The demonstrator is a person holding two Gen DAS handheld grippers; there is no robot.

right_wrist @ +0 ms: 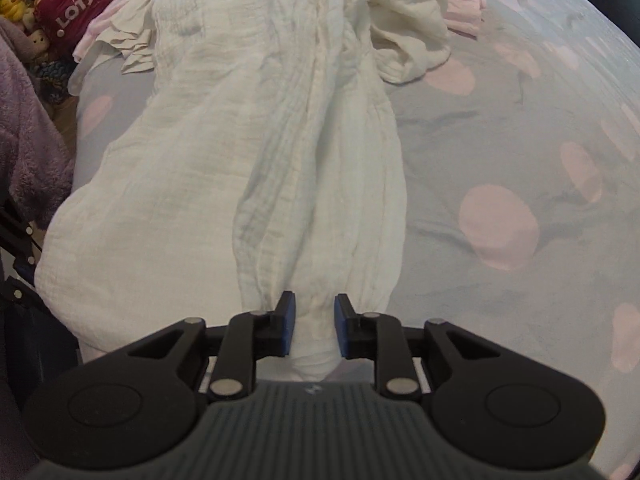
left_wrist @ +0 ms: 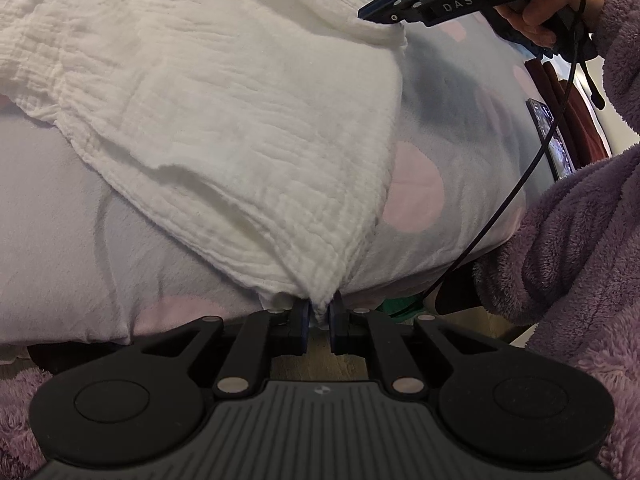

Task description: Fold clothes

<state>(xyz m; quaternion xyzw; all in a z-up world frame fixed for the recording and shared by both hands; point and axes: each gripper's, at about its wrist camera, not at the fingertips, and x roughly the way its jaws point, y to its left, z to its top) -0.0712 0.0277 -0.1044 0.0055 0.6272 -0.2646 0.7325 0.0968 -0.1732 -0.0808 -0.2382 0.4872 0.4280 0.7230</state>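
A white crinkled muslin garment (left_wrist: 224,112) lies spread on a grey bedsheet with pink dots (left_wrist: 424,196). My left gripper (left_wrist: 319,312) is shut on the garment's near corner at the bed's edge. My right gripper (right_wrist: 314,312) is closed on a bunched fold of the same garment (right_wrist: 280,152), with cloth pinched between its blue pads (right_wrist: 287,320). The right gripper also shows in the left wrist view (left_wrist: 394,14) at the top right, on the garment's far edge.
Pink and cream clothes (right_wrist: 460,4) lie heaped at the far end of the bed. A red LOTSO bag (right_wrist: 76,8) and plush toys stand at the far left. A phone (left_wrist: 552,140) lies near the bed's right edge. A purple fleece sleeve (left_wrist: 580,232) is close by.
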